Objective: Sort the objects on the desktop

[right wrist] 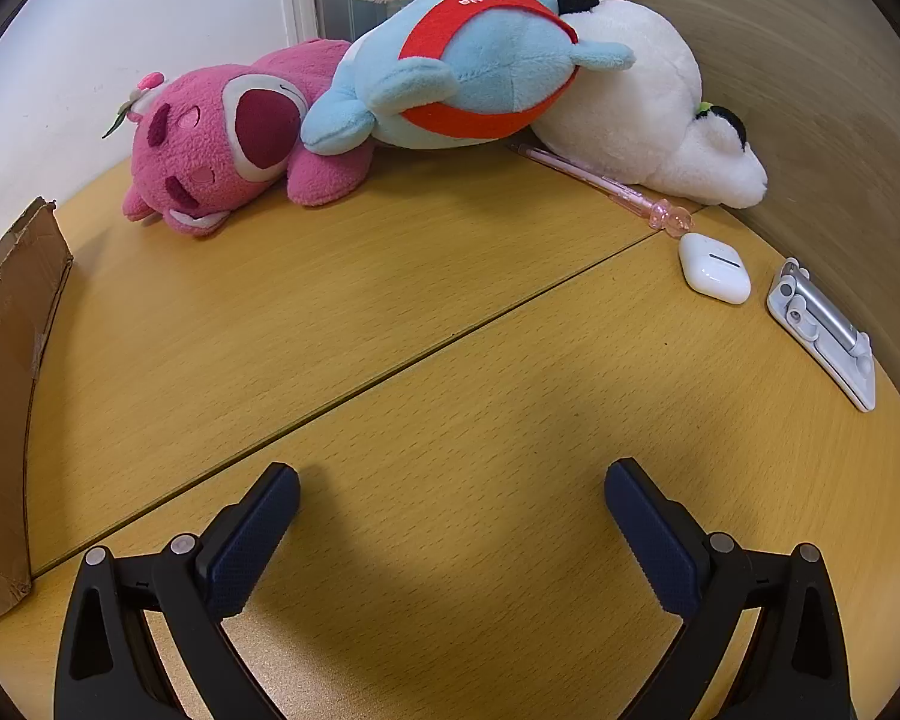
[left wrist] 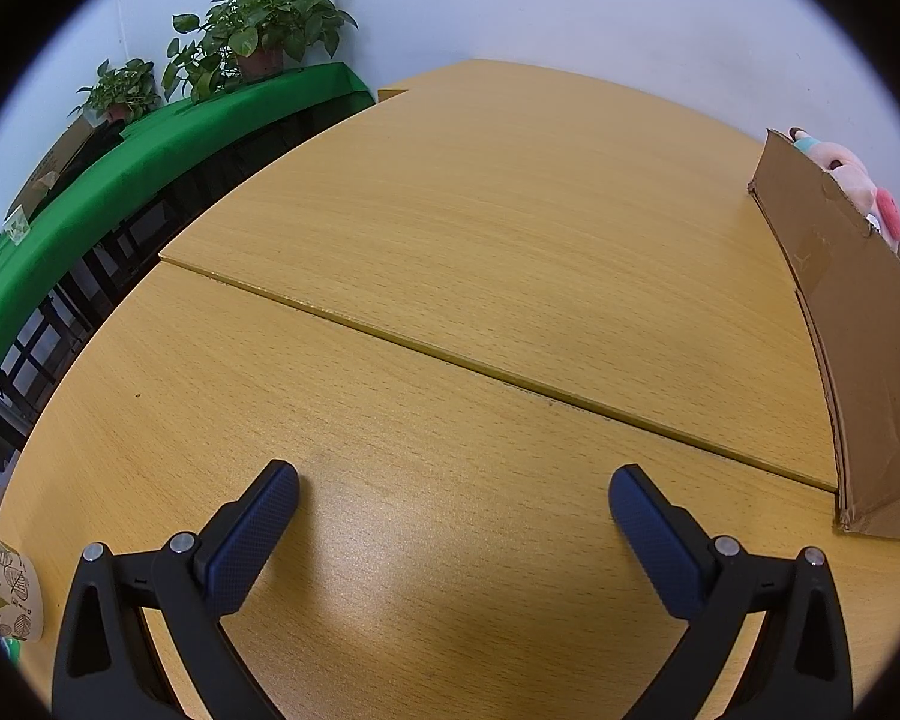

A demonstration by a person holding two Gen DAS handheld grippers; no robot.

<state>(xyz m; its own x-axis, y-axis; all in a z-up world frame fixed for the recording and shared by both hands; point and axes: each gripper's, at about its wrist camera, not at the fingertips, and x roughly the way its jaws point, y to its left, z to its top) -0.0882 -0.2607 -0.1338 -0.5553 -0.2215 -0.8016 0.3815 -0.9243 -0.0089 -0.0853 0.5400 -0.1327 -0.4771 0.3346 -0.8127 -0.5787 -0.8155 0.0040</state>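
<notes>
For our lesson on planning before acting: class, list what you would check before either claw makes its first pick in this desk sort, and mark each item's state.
1. Right claw open, nothing between the fingers: ok.
2. Left claw open, nothing held: ok.
3. Box on the desk to receive things: ok; how full it is, cannot tell.
4. Earbud case lying free of its neighbours: ok.
5. Pen free to lift: not ok, its far end lies against the white plush.
6. Pink plush free: not ok, the blue plush leans on it.
</notes>
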